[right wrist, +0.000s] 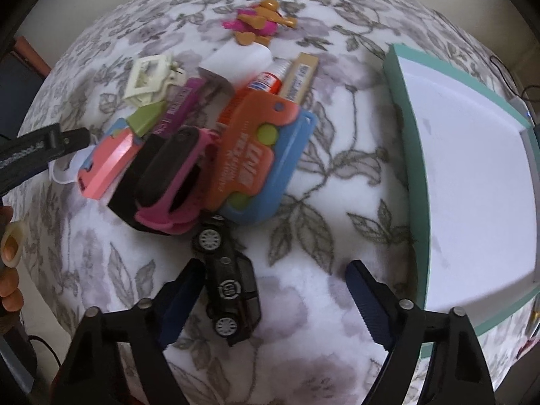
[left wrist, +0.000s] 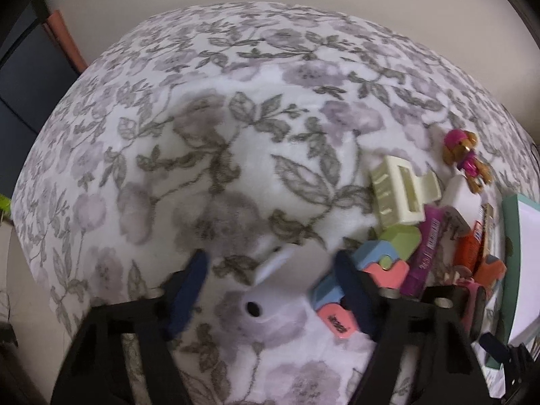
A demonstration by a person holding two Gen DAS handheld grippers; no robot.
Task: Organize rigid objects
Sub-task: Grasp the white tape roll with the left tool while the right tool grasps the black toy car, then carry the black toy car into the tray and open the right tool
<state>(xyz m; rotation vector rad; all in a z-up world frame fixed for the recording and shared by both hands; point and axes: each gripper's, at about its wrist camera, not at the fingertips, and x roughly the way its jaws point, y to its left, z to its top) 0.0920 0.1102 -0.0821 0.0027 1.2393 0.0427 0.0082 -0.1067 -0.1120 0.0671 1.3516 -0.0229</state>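
Left gripper (left wrist: 270, 283) points steeply down at the floral blanket (left wrist: 236, 128), blue pads spread, and a small white earbud-like piece (left wrist: 266, 290) lies right in the gap between them. It is blurred, and neither pad presses on it. The right-hand pad sits just against the edge of the heap, beside a pink eraser (left wrist: 337, 320) and the pastel foam blocks (left wrist: 384, 253). Further up that side: a cream hair claw clip (left wrist: 401, 192), a purple tube (left wrist: 425, 253), and a pink-and-gold toy figure (left wrist: 467, 158) apart at the far edge.

Over to the right gripper (right wrist: 276, 300), also aimed down, jaws standing wide. A black toy car (right wrist: 229, 287) lies on its side between them, tight against the left pad (right wrist: 182, 300) and well clear of the right one, so no pinch. Its front end points up into the pile, touching the pink toy car (right wrist: 175, 182), which leans on the orange and blue comb set (right wrist: 256, 155). Beside the pile, to the right, the white tray with a teal rim (right wrist: 413, 155) lies flat on the blanket, nothing visible in it. At the left edge, the other gripper's black handle and a person's fingers (right wrist: 10, 246) show.
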